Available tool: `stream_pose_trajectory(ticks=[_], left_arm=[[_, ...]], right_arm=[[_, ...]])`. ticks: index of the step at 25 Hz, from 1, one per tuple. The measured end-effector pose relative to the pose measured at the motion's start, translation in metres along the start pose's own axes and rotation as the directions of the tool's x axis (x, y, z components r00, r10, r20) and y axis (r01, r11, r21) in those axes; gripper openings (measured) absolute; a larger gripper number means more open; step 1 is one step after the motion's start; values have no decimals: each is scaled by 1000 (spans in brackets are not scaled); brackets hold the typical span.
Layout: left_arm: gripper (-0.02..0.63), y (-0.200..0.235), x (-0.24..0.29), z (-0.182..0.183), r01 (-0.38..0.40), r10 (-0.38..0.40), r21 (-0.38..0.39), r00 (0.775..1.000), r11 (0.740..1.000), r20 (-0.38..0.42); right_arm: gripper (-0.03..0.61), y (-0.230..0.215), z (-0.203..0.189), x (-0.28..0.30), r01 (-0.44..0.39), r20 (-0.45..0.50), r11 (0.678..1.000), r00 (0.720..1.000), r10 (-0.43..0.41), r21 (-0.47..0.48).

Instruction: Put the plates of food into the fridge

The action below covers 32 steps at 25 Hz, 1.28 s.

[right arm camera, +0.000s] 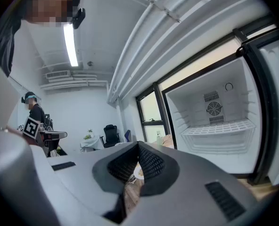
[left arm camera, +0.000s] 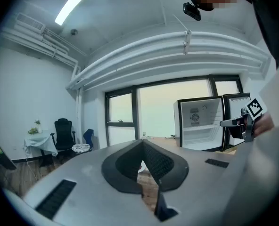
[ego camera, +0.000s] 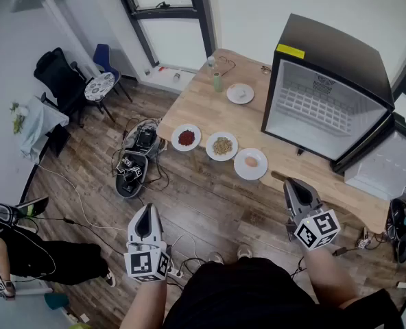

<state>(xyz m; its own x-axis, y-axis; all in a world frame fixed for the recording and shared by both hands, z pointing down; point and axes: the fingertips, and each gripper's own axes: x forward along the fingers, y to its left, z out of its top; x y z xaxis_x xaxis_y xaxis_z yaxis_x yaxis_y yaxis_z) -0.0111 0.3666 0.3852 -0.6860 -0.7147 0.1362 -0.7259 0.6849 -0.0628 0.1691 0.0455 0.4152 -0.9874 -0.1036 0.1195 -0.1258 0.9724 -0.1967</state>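
On the wooden table (ego camera: 203,108) stand three white plates in a row: one of red food (ego camera: 186,137), one of grains (ego camera: 221,146), one with an egg (ego camera: 250,163). A further plate (ego camera: 240,93) sits farther back. The small black fridge (ego camera: 326,101) stands open on the table's right end, its shelves bare; it also shows in the left gripper view (left arm camera: 201,124) and fills the right gripper view (right arm camera: 219,121). My left gripper (ego camera: 146,214) (left arm camera: 142,147) and right gripper (ego camera: 295,187) (right arm camera: 138,147) are both shut, hold nothing, and hang over the floor short of the table.
The fridge door (ego camera: 388,170) swings out to the right. A green bottle (ego camera: 217,81) stands near the table's back edge. Cables and a black box (ego camera: 138,156) lie on the floor by the table's left end. Chairs (ego camera: 59,74) and a person (ego camera: 11,252) are at the left.
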Motion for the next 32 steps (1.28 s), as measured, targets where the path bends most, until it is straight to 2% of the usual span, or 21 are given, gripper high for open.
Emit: stream_pose_trajectory(ticks=[6,11,17,21,26,32], left_arm=[[5,-25,6,0,7,-7,11,1000,1000,0],[5,-45,19,-2,61,-59,39,998,997,-31],[5,-41,66,4,107,-107,47,994,993,9],[5,-37,104,5,159,-160,33,987,987,20],[5,-29,159,16,248,-250,60,968,967,36],[5,-41,236,23,423,-427,76,903,903,45]], right_arm=[[21,-15,-11,-6,-20,5,1000,1000,20,-17],[21,-30,-24,-8,7,-10,1000,1000,-7,30],[21,-43,-11,3,11,47,1000,999,-11,12],[21,-52,-14,13,72,21,997,997,-72,8],[21,-61,-20,42,146,-19,989,989,-146,3],[21,-71,-26,66,313,-50,948,949,-310,56]])
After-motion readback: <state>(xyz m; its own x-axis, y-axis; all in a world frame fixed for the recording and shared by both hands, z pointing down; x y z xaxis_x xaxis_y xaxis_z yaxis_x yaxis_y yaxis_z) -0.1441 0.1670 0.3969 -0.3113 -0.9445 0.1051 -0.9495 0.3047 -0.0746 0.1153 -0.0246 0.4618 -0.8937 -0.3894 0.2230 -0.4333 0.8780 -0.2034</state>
